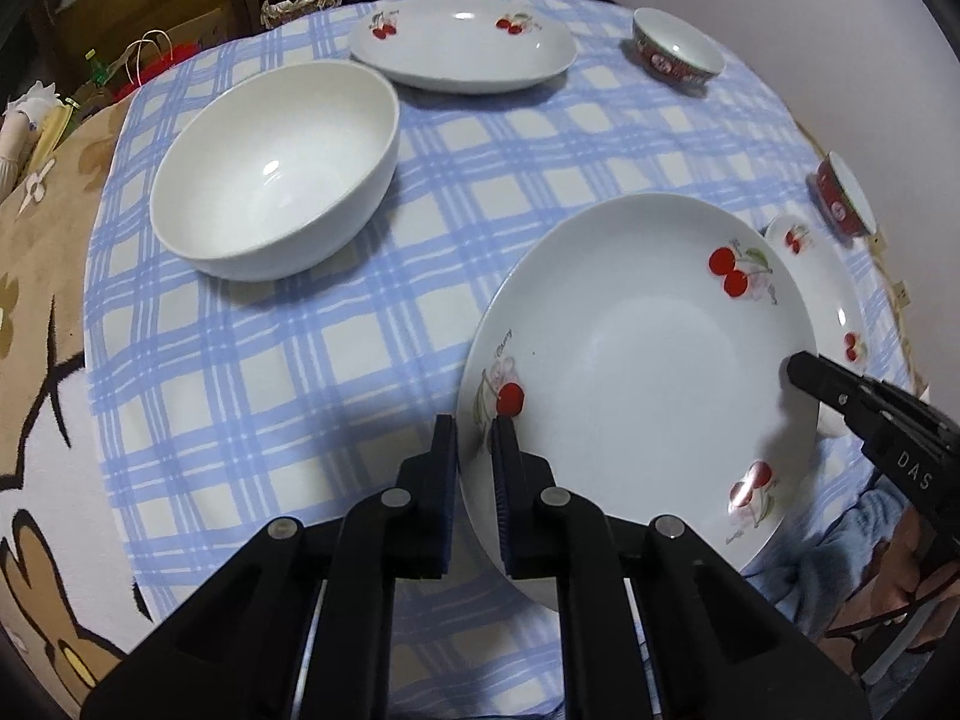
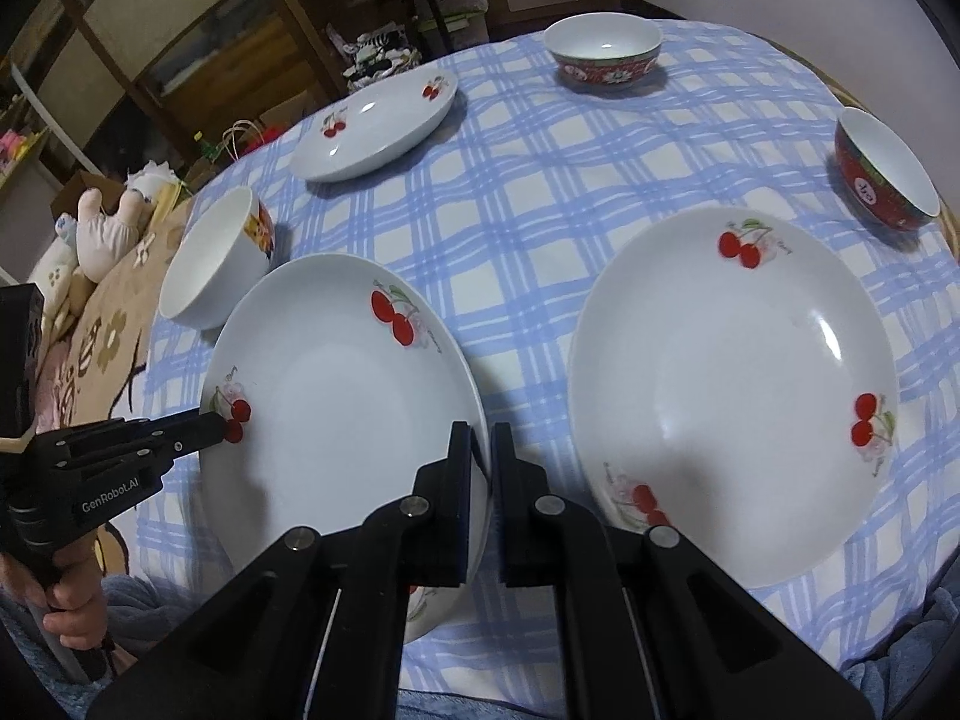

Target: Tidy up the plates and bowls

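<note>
Gripping the near cherry plate by opposite rims, left gripper and right gripper both clamped narrow on it, we should lift level, probably toward the matching plate just right.

"GenRobot.AI", white lettering, on black body of left tongs, seen from right wrist. "DAS", white letters, on side of right tongs, seen from left wrist. Small script on cherry plate rim too blurred to read.
</note>
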A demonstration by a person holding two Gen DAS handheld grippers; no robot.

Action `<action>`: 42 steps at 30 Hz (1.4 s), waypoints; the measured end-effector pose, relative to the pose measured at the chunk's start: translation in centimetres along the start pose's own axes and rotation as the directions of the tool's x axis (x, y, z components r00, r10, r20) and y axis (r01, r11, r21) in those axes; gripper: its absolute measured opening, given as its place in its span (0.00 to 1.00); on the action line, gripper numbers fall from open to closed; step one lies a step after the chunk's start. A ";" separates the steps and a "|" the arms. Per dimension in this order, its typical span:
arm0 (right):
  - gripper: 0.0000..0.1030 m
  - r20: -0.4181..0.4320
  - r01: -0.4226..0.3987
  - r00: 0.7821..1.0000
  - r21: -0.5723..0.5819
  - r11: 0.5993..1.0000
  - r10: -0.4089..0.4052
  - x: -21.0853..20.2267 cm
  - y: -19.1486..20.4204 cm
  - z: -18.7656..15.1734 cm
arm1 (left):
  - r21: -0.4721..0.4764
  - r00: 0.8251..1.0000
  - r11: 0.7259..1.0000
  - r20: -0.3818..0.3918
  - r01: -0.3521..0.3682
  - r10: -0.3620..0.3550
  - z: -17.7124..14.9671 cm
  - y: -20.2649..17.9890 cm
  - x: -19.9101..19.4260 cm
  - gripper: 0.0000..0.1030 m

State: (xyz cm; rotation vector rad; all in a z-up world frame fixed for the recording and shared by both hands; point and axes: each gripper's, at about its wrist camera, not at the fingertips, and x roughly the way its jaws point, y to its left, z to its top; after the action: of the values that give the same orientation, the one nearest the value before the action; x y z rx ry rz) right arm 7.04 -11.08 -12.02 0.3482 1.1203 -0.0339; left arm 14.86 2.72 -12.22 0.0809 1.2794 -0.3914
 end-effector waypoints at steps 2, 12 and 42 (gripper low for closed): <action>0.07 0.009 0.010 1.000 -0.001 1.000 -0.010 -0.6 -0.2 0.2 | -0.003 1.000 1.000 0.016 0.020 -0.020 0.2 -0.3 -0.5 0.11; 0.06 0.073 0.021 0.997 0.013 1.000 -0.021 -4.3 -2.6 2.1 | 0.019 0.998 0.999 0.040 0.049 -0.049 2.5 -4.1 -1.1 0.11; 0.06 0.172 0.017 0.984 0.170 0.985 -0.047 -9.4 -11.5 4.5 | 0.134 0.992 0.986 0.064 0.097 -0.107 7.5 -13.2 -1.8 0.11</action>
State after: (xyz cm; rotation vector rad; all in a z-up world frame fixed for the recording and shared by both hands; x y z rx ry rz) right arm 4.51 -24.66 -4.97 0.4691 0.9502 -0.1852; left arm 17.02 -11.23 -6.28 0.1119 1.1896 -0.5619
